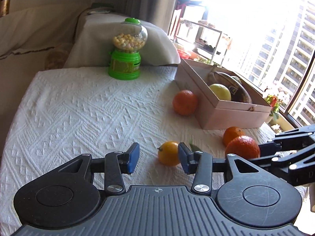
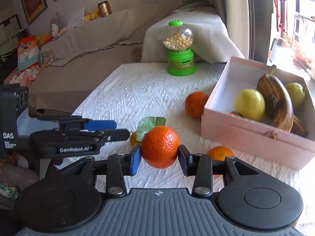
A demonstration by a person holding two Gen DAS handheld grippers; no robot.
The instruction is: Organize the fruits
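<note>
Left of our claws, the white textured tablecloth (image 1: 78, 108) lies bare from the near edge to the far one, giving the widest free stretch for moving. Beyond it, at the far edge, stands the green candy dispenser (image 1: 127, 49), well apart from every fruit. Our left gripper (image 1: 158, 158) hovers low with its fingers spread and nothing between them; the small yellow-orange citrus (image 1: 168, 153) sits on the cloth just ahead of its right pad, a green leaf (image 2: 149, 126) beside it. Ahead and rightward, a loose orange (image 1: 185, 102) rests just beside the near wall of the pink box (image 1: 232, 116), whether touching we cannot tell. Our right gripper (image 2: 159, 158) is clamped on a large orange (image 2: 160, 146), both pads pressed to its sides, the fruit raised clear of the cloth. Just right of that claw another orange (image 2: 220, 153) lies near the box's front wall. Inside the box we see a browned banana (image 2: 275, 102) between two yellow-green fruits (image 2: 250, 104). The box fills the right side to the table's edge, so room there is tight.
</note>
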